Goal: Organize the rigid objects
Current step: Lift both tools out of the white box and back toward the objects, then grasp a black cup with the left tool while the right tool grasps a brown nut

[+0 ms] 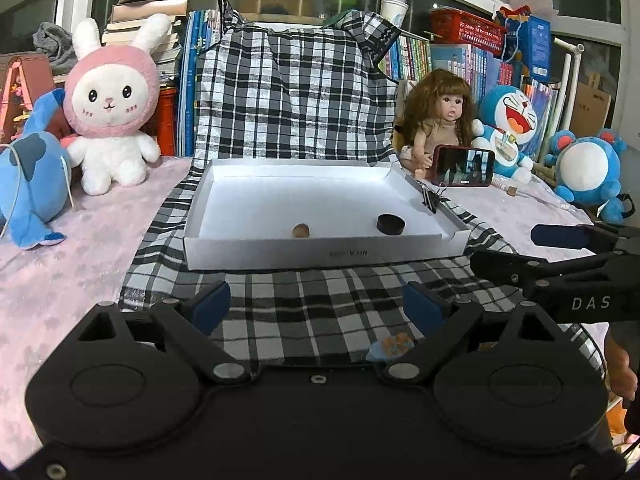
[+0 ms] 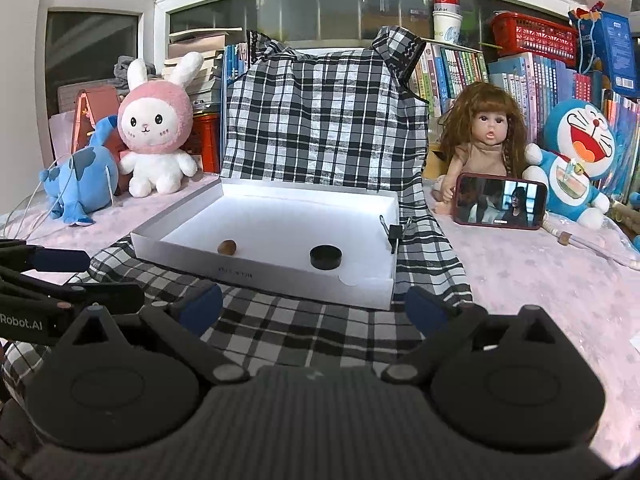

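Note:
A shallow white box lies on a checked cloth. Inside it lie a small brown nut-like object and a black round puck. A black binder clip is on the box's right wall. My left gripper is open and empty, in front of the box. My right gripper is open and empty, also in front of the box. A small orange-and-blue item lies on the cloth by the left gripper's right finger.
Plush toys flank the box: a pink rabbit, a blue dolphin, a doll, a Doraemon. A phone leans on the doll. Books line the back. The right gripper shows in the left wrist view.

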The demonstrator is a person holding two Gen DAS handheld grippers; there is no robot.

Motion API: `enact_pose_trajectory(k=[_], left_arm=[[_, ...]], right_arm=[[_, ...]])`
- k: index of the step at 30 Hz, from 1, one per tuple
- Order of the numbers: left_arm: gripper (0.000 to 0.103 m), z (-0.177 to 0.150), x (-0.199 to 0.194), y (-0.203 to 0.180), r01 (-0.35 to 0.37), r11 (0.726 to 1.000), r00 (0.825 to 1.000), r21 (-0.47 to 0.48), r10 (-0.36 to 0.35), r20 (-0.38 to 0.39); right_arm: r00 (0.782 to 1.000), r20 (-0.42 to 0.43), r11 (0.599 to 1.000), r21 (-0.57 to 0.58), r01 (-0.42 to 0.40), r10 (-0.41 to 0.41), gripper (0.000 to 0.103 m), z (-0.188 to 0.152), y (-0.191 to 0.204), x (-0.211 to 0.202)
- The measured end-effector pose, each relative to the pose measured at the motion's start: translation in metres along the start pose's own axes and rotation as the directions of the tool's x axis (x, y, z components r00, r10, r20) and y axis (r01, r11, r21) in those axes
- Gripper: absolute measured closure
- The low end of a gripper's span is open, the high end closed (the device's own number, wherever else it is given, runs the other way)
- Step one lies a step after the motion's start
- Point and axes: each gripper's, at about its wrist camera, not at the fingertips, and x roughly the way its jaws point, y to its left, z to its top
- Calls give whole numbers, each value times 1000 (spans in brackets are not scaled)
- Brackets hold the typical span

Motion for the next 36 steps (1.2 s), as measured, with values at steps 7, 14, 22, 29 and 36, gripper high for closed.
enact_pose_trajectory(k=[7, 14, 22, 29, 36], left_arm=[[10, -13, -12, -1, -13, 1000, 1000, 8, 13, 14], [11, -23, -24, -5, -26, 999, 999, 33, 25, 28], [18, -33, -29, -5, -11, 999, 1000, 31, 11, -1], [45, -38, -35, -2, -4, 1000, 1000, 10, 5, -27], [59, -46, -33, -3, 1, 1000, 998, 18, 0, -64]], right_arm=[[999, 30, 1000, 1, 17, -17, 1, -11, 2, -15], [999, 35, 1000, -2, 16, -16, 2, -23, 3, -29], [1000, 17, 998, -66, 12, -11, 3, -35, 13, -37], [1000, -7, 999, -47, -12, 12, 20, -43, 15, -41], [998, -50, 994, -97, -43, 39, 50, -51, 27, -38]])
